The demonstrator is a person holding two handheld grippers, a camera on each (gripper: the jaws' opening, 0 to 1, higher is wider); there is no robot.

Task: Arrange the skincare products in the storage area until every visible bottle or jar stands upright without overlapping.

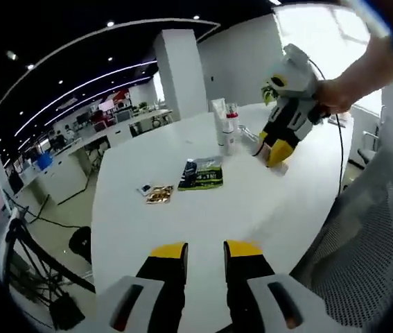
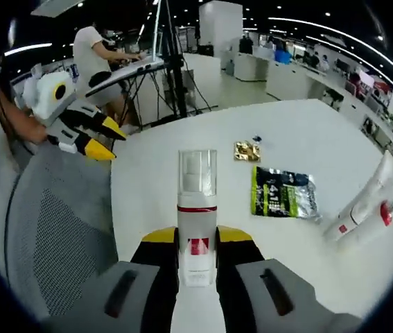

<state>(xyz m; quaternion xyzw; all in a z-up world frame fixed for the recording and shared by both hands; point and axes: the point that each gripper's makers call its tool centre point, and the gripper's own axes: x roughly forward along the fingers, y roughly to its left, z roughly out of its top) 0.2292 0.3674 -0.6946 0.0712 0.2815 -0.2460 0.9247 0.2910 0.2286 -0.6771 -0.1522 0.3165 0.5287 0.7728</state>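
My right gripper [image 2: 197, 237] is shut on a white bottle [image 2: 197, 208] with a red band and a clear cap, held upright over the white table [image 2: 182, 132]. In the left gripper view the right gripper [image 1: 274, 151] is tilted down at the table's far right, a hand holding it. Next to it stand a white tube [image 1: 219, 119] and a red-capped bottle [image 1: 231, 130], which also appear as the tube [image 2: 380, 184] and the bottle [image 2: 362, 216] at the right. My left gripper [image 1: 206, 251] is open over the near table edge with nothing between its fingers, and appears as the left gripper [image 2: 102, 142] at upper left.
A green sachet [image 1: 202, 173] [image 2: 283, 193] and a small gold packet [image 1: 159, 194] [image 2: 247, 151] lie flat mid-table. A grey mesh chair [image 1: 369, 236] [image 2: 50, 236] stands against the table edge. A person [image 2: 95, 45] sits at a desk behind.
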